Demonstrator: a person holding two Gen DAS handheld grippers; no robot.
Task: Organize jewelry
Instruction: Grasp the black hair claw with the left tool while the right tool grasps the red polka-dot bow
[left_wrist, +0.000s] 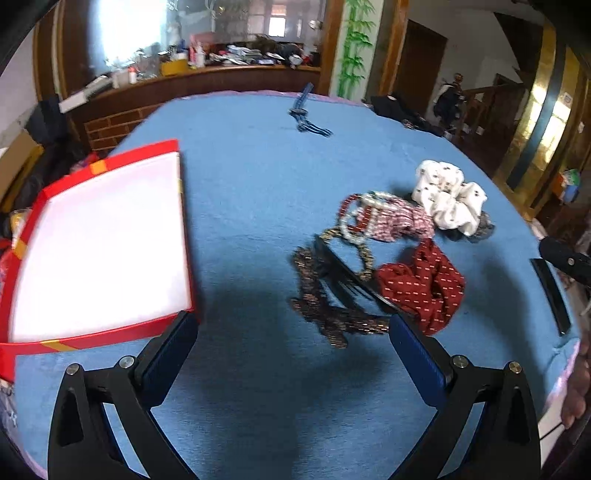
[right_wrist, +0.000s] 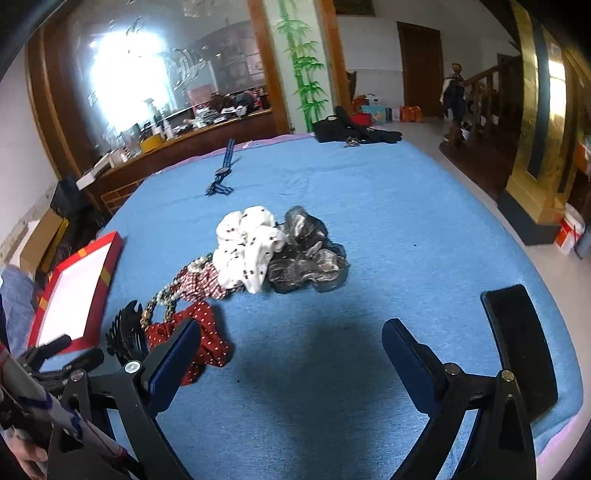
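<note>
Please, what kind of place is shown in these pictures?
Probably a lived-in home, not a lab or shop. A wooden staircase rises at the back, a cluttered wooden counter stands before a large window, and the work surface is a blue blanket.

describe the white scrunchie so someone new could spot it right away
On the blue blanket lies a heap of hair accessories. At the heap's far end sits the white scrunchie, resting against a grey sheer scrunchie. It is the only white one, puffy with small dark specks.
</note>
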